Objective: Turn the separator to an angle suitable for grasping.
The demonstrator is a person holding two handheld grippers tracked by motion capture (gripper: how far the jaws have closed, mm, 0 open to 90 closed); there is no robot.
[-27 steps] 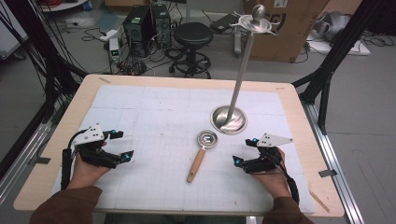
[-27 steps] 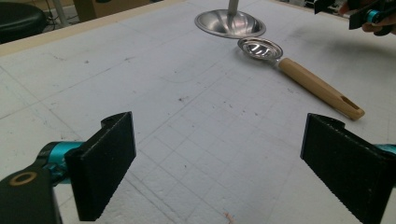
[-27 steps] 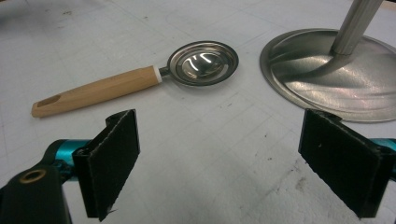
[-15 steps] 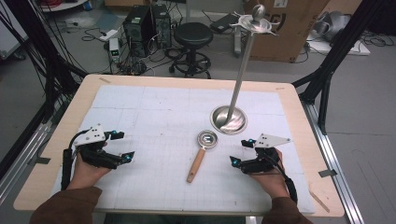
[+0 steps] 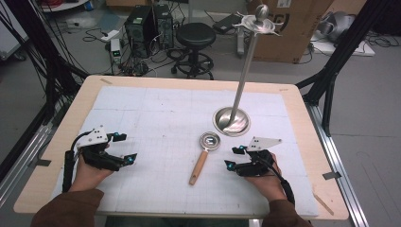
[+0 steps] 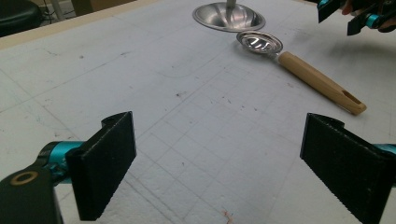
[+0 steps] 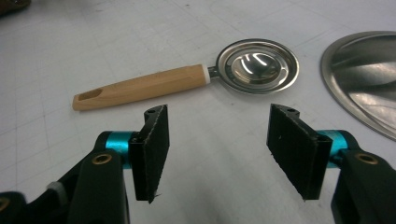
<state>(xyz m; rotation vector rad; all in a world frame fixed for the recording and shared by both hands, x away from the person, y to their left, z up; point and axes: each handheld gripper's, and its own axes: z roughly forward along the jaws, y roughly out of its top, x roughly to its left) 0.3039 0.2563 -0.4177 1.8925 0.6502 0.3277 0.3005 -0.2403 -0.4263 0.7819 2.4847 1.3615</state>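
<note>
Wooden-handled strainer spoon lies flat on the white gridded mat that covers the surface, roughly mid-surface. Its round metal bowl end sits just beside the dished base of the steel stand, on the person's side of it; whether rim and base touch cannot be told from the high view, though the right gripper view shows a narrow strip of mat between them. The wooden handle runs away from the stand toward the person, tilted slightly to the person's left; a slot shows near the handle's free end. The stand is upright, a thin pole rising from the base to a hooked top with a ball finial. Right gripper: near the strainer spoon, on the side of its handle where the stand's base lies, low over the mat, fingers spread fairly wide with nothing between them, pointed at the junction of handle and bowl. Left gripper: well apart from the strainer spoon, on the far side of it from the right gripper, also low over the mat; fingers wide apart, bare mat between them, holding nothing. Each gripper is held in a hand, brown sleeves behind.
</note>
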